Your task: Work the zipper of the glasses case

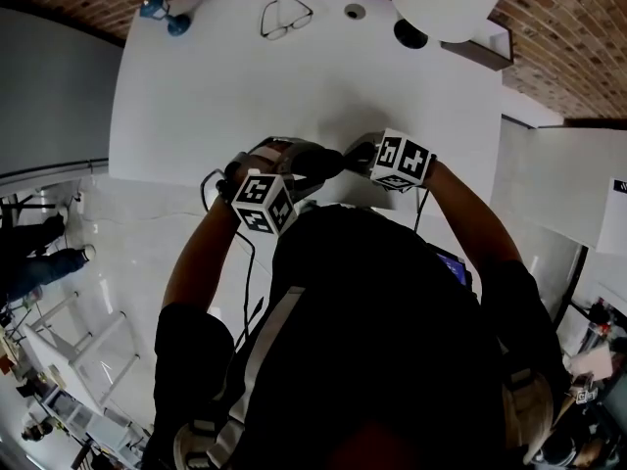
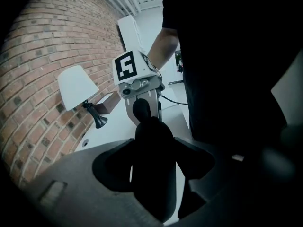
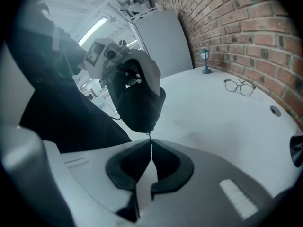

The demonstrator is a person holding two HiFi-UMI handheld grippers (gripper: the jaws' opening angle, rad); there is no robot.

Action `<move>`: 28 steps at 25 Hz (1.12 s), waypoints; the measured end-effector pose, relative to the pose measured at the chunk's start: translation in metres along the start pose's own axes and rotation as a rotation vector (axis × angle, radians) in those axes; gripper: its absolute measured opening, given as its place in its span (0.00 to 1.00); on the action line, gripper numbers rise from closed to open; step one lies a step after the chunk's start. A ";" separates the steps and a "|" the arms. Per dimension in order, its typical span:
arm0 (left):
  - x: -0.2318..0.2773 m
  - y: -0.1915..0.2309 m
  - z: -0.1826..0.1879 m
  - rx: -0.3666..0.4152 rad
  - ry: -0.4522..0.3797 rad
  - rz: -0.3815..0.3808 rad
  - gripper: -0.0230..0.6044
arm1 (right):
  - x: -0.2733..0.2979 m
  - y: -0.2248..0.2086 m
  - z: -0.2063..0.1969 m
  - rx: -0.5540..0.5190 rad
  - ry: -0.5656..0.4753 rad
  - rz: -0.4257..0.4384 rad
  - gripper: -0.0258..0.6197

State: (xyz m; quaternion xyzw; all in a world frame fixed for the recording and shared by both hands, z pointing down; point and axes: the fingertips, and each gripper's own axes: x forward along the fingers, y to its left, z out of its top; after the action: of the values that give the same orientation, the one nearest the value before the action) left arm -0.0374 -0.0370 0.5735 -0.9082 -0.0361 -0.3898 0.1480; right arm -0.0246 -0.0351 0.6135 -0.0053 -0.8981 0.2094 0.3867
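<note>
A black zippered glasses case (image 1: 315, 162) hangs in the air over the near edge of the white table (image 1: 216, 86). My left gripper (image 1: 294, 172) is shut on it; in the left gripper view the case (image 2: 154, 160) fills the gap between the dark pads (image 2: 113, 167). My right gripper (image 1: 355, 154) comes at the case from the right. In the right gripper view its jaws (image 3: 151, 148) are shut on the thin zipper pull (image 3: 150, 136), which hangs from the lower tip of the case (image 3: 137, 100). The right gripper's marker cube (image 2: 130, 67) shows just beyond the case.
A pair of glasses (image 1: 285, 16) lies at the table's far edge, with a small blue lantern figure (image 1: 167, 15) to its left and a round hole (image 1: 355, 12) to its right. A white-shaded lamp (image 1: 446, 3) stands far right by the brick wall (image 3: 236, 27).
</note>
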 end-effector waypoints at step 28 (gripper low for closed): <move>0.070 0.100 -0.089 -0.382 0.141 0.160 0.49 | -0.059 -0.038 -0.009 0.171 -0.206 -0.424 0.26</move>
State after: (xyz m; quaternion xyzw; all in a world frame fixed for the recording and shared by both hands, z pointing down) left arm -0.0326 -0.1628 0.6581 -0.8902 0.1209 -0.4393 0.0060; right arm 0.0287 -0.0765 0.5919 0.2372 -0.8929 0.1981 0.3275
